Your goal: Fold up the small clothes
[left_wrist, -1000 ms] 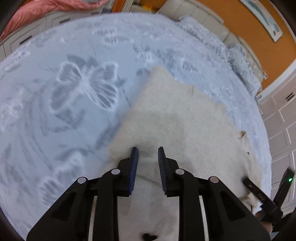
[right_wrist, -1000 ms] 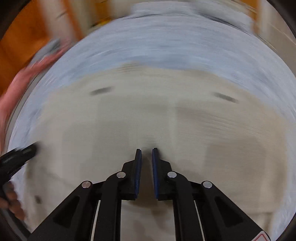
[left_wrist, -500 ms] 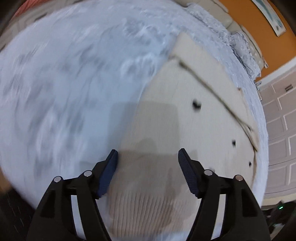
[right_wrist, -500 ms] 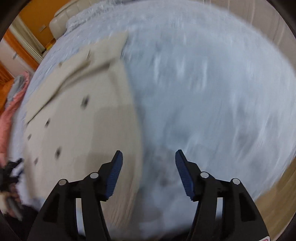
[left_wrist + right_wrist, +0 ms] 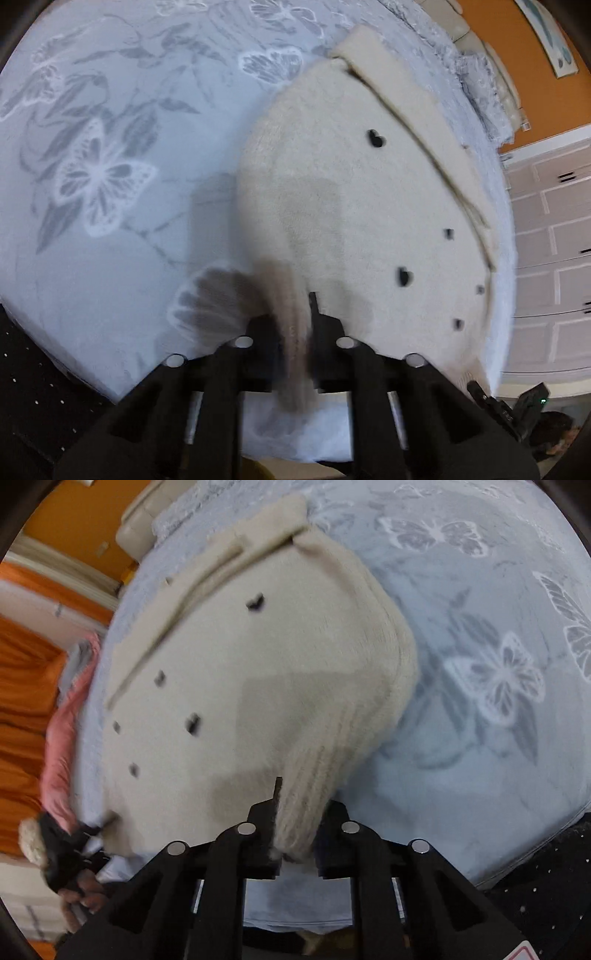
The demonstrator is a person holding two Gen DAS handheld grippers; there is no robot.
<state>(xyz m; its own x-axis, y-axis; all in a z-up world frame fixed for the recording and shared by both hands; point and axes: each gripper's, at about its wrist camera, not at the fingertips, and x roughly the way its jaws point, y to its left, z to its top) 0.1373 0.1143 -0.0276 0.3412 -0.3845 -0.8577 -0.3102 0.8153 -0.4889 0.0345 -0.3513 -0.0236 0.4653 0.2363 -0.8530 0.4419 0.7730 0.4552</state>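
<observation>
Cream sweater [image 5: 351, 206] lies on the butterfly-print bed [image 5: 110, 177]; left gripper [image 5: 295, 321] and right gripper [image 5: 295, 812] each pinch 1 ribbed corner.

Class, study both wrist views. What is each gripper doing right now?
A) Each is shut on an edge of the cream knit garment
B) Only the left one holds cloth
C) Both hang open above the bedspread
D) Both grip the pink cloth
A: the left gripper and the right gripper each pinch a ribbed edge of the cream knit garment.
</observation>
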